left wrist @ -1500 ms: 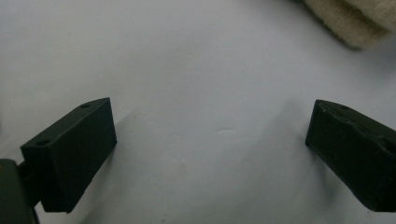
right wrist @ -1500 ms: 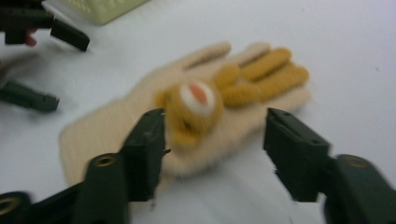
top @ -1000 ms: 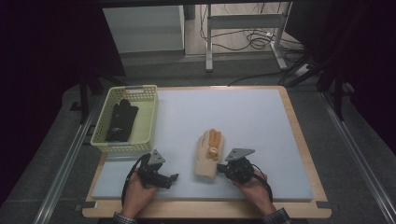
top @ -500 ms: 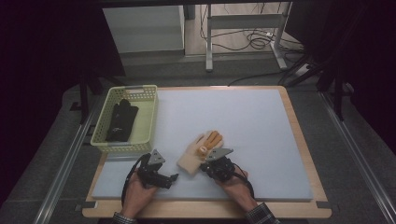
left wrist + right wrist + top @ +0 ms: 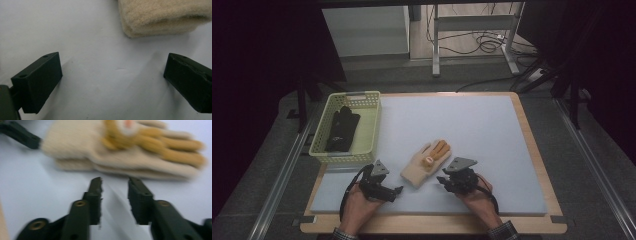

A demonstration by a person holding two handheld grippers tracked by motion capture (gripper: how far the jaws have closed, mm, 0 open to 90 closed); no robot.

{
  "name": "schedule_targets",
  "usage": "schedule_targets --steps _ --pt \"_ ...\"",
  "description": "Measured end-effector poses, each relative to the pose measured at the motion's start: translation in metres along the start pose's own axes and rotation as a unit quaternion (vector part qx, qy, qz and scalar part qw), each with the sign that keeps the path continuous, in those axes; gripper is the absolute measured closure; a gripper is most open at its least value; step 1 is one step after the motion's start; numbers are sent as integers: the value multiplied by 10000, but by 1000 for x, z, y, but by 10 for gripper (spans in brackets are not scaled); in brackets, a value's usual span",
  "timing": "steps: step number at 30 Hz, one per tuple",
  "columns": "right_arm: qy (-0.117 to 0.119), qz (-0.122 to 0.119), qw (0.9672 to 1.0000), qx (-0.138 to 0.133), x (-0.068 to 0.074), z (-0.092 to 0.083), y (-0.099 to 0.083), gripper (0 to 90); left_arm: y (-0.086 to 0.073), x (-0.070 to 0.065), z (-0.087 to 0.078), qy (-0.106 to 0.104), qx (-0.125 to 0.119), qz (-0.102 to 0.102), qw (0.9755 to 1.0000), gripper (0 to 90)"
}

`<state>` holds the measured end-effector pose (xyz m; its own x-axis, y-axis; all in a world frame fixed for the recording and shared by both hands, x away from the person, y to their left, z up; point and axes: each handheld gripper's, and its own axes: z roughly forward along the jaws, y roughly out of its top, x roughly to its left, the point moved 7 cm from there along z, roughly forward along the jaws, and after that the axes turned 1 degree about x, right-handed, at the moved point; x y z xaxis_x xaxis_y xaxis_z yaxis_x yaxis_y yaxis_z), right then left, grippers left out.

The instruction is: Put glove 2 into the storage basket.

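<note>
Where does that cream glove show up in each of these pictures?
High view: cream glove lies low centre on the pad, between both grippers.
Left gripper view: its cuff at top right.
Right gripper view: across the top.
Shared landmark: the pale blue pad.

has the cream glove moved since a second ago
Yes. The cream glove has turned, its fingers now pointing up and right, and it has slid left toward the yellow basket. The right gripper has let go of it.
</note>
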<state>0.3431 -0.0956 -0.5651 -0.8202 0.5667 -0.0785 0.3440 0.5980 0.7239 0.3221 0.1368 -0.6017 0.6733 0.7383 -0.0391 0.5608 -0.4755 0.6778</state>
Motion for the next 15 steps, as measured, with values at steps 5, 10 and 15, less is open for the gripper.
schedule_targets --steps 5,10,15 --pt "-247 390 9989 107 -28 -16 -20 357 0 0 0 -10 -2 -5 10000 18" --pt "-531 699 9959 219 -56 -29 -40 234 0 -1 0 -34 14 -19 10000 13" --pt "-796 917 9922 270 -79 -38 -55 191 6 -4 -4 -317 27 -250 9992 5"
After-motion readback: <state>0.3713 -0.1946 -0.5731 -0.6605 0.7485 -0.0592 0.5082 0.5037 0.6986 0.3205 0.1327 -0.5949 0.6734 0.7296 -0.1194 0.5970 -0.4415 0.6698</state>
